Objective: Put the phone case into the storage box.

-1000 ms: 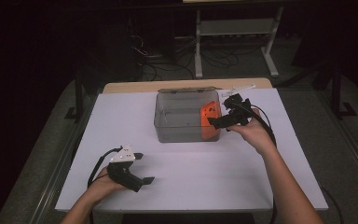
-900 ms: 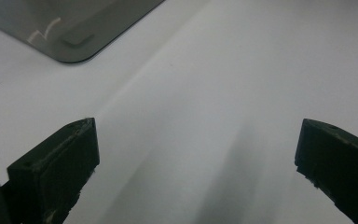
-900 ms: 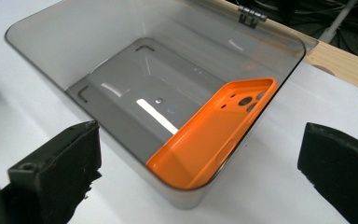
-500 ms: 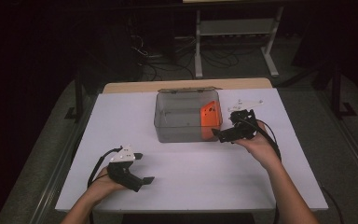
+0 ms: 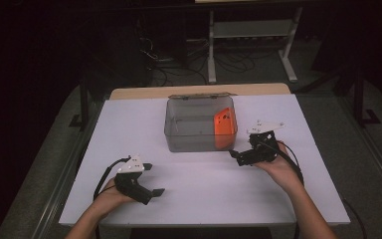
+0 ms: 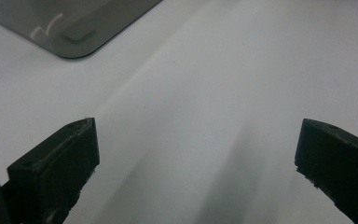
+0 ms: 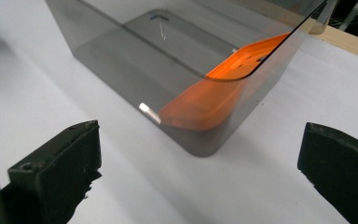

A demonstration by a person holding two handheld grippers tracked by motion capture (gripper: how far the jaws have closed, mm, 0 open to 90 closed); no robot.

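Orange piece (image 5: pixel 224 125) is seen leaning inside the right end of the smoky clear box (image 5: pixel 189 130) at table (image 5: pixel 189 199) centre. Right gripper (image 5: pixel 236 157), jaws spread and empty, is held just beside it. Left gripper (image 5: pixel 154 180), likewise spread, is rested near the front edge.

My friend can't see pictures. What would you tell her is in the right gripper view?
A see-through grey box stands on a white table, with a flat orange piece leaning inside at its near corner. The right gripper points at it, its two black jaws wide apart and holding nothing.
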